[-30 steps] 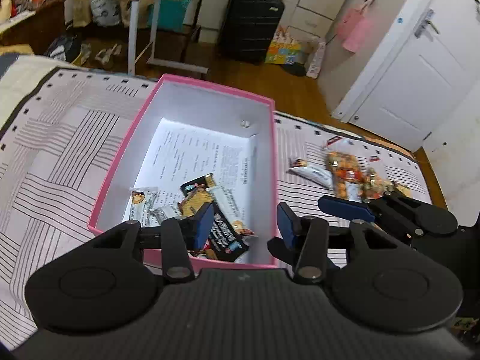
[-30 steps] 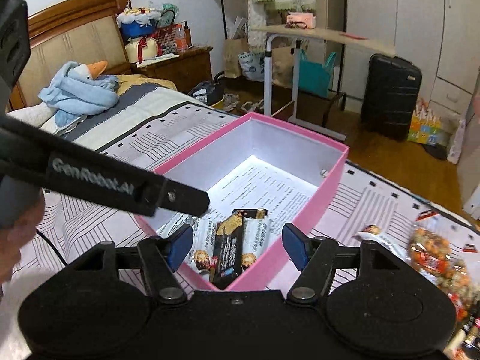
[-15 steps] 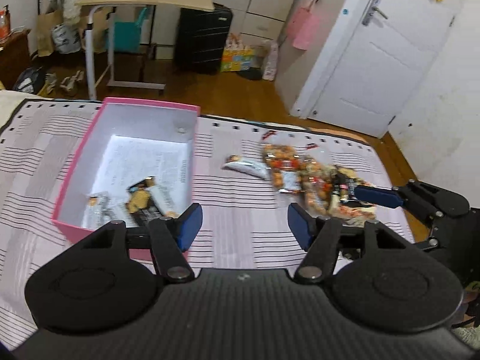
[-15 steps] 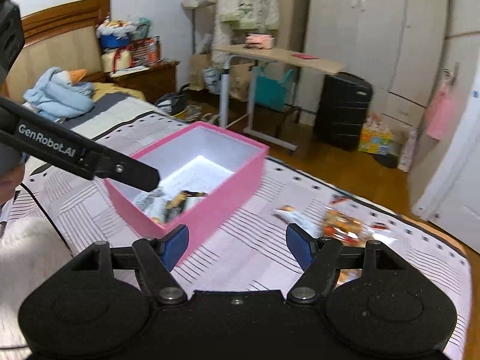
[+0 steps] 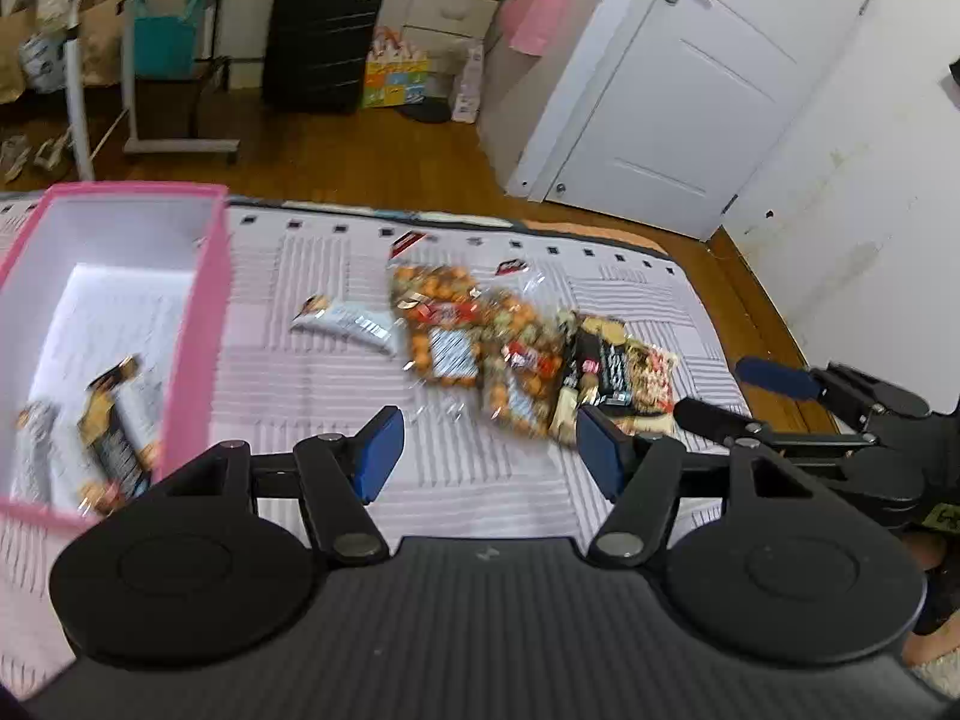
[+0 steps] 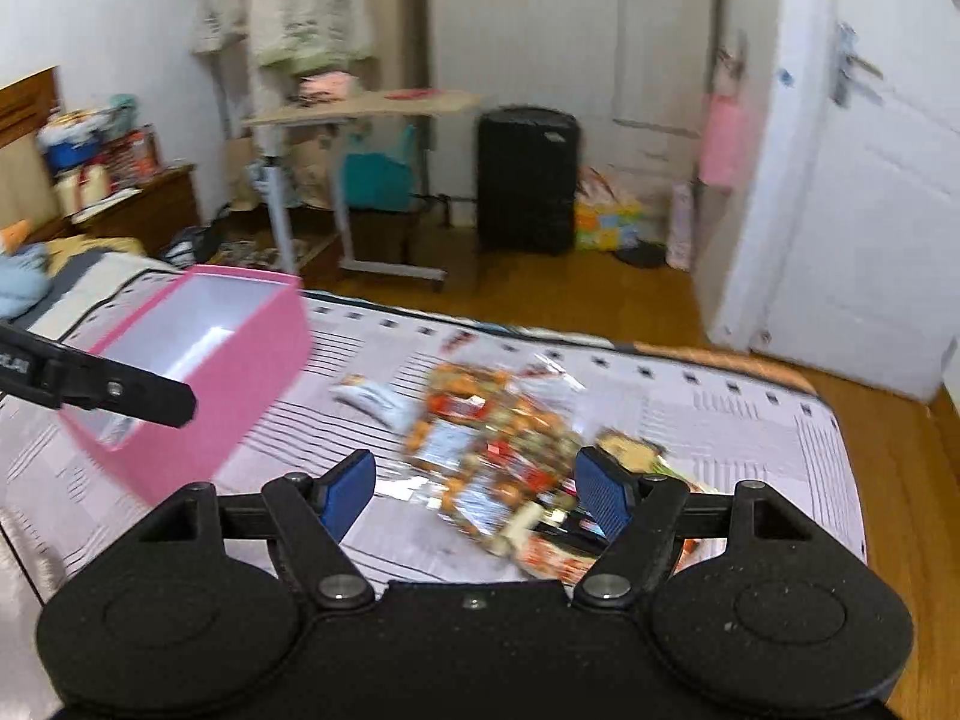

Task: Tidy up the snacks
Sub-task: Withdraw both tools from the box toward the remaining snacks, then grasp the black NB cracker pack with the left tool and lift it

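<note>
Snacks [image 5: 510,354] lay in a messy pile on the bed [image 5: 300,390], which had a white cover with dark stripes. The pile was made of shiny clear bags of orange and green bits, and a dark packet [image 5: 606,369] sat at its right end. One small white packet [image 5: 345,324] lay by itself just to the left of the pile, between the pile and the pink box [image 5: 210,324]. The pink box stood open on the left side of the bed. It was white inside, and a few snack bars [image 5: 111,420] already lay at the bottom of it.

The left claw [image 5: 489,453] hung above the bed with its two blue fingers [image 5: 378,450] wide apart and nothing between them. It was near the bottom edge of the pile.

The right claw [image 6: 474,495] was also spread wide and held nothing. It hung low over the pile of snacks, and in its own view the bags showed between its fingers [image 6: 603,498]. I could not tell if it touched them. From the left camera, the right claw showed at the right end of the pile, near the edge of the bed.

Both pictures were a bit blurry. Past the bed were a wood floor [image 5: 360,162], a black suitcase [image 5: 321,39] and a white door [image 5: 690,96].
</note>
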`<action>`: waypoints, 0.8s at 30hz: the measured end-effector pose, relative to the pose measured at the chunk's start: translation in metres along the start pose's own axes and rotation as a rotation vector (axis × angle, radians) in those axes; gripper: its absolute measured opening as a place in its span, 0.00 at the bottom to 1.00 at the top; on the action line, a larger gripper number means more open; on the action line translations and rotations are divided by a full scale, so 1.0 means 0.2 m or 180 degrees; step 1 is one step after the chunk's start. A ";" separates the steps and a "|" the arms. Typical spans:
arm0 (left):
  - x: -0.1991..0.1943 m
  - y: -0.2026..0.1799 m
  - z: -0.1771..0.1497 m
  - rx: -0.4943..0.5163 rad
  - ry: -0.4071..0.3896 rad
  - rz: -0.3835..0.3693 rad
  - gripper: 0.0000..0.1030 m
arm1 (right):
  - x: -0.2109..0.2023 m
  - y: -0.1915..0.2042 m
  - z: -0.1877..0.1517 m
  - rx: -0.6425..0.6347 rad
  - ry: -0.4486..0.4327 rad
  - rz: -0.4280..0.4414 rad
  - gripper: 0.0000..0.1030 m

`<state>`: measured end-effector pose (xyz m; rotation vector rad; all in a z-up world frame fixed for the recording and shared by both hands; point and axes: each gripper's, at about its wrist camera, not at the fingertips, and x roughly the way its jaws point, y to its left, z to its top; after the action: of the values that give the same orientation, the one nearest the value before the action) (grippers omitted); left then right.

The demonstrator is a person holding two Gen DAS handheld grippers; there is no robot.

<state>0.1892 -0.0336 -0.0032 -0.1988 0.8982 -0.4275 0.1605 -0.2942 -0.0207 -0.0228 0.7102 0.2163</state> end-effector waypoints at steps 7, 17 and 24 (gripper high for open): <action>0.34 -0.13 0.11 -0.0001 0.0007 -0.0118 0.61 | 0.17 -0.12 -0.11 0.0089 -0.0380 -0.0146 0.79; 0.82 -0.23 0.13 -0.0040 0.0028 -0.0435 0.61 | 0.53 -0.14 -0.21 0.0001 -0.0091 -0.0451 0.84; 1.11 -0.26 0.05 -0.0061 0.0267 -0.0952 0.57 | 0.69 -0.18 -0.26 0.0140 0.0124 -0.0485 0.84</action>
<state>0.3046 -0.1780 -0.1367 -0.3370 0.9586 -0.7092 0.2364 -0.3080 -0.1507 -0.0392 0.7484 0.0545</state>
